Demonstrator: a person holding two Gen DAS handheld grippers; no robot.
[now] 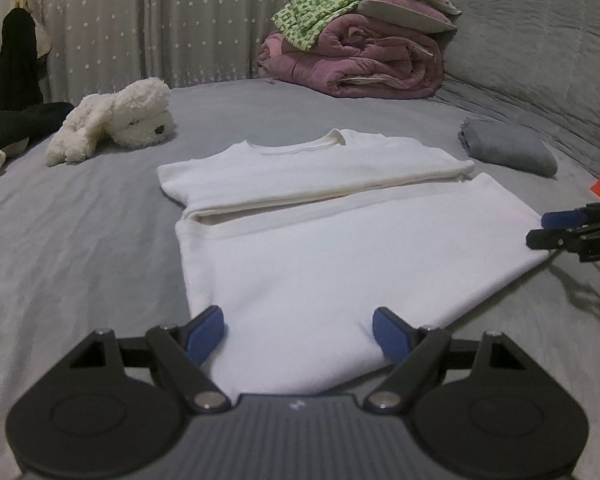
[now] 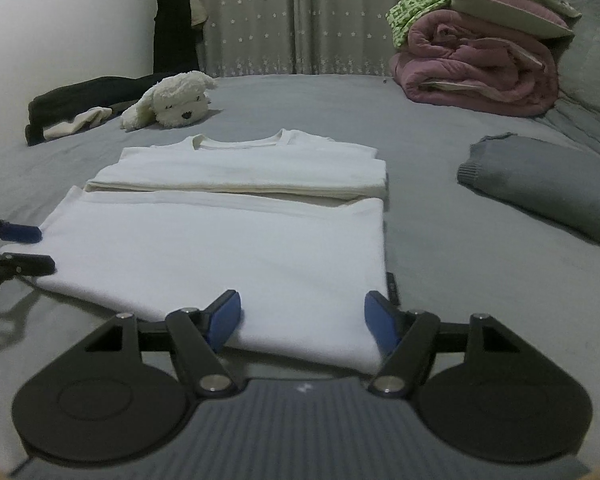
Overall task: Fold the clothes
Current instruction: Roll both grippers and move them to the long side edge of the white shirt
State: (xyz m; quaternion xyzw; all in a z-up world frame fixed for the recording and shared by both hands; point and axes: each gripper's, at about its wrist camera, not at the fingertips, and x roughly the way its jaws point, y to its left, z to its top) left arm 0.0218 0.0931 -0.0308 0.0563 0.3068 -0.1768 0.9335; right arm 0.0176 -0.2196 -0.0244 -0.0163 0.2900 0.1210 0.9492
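Note:
A white T-shirt [image 1: 332,248] [image 2: 228,240] lies flat on the grey bed, sleeves folded in, its collar end farthest from me. My left gripper [image 1: 298,334] is open, its blue-padded fingers astride the shirt's near hem at the left corner. My right gripper [image 2: 302,320] is open too, straddling the near hem at the right corner. Nothing is clamped in either one. Each gripper shows in the other's view: the right one [image 1: 556,228] beside the hem's right corner, the left one [image 2: 32,248] beside its left corner.
A folded grey sweater [image 1: 508,150] [image 2: 540,180] lies to the right of the shirt. A white plush dog [image 1: 120,120] [image 2: 176,100] and dark clothes [image 2: 80,100] lie far left. A rolled pink quilt [image 1: 360,60] [image 2: 480,68] with green fabric sits at the back.

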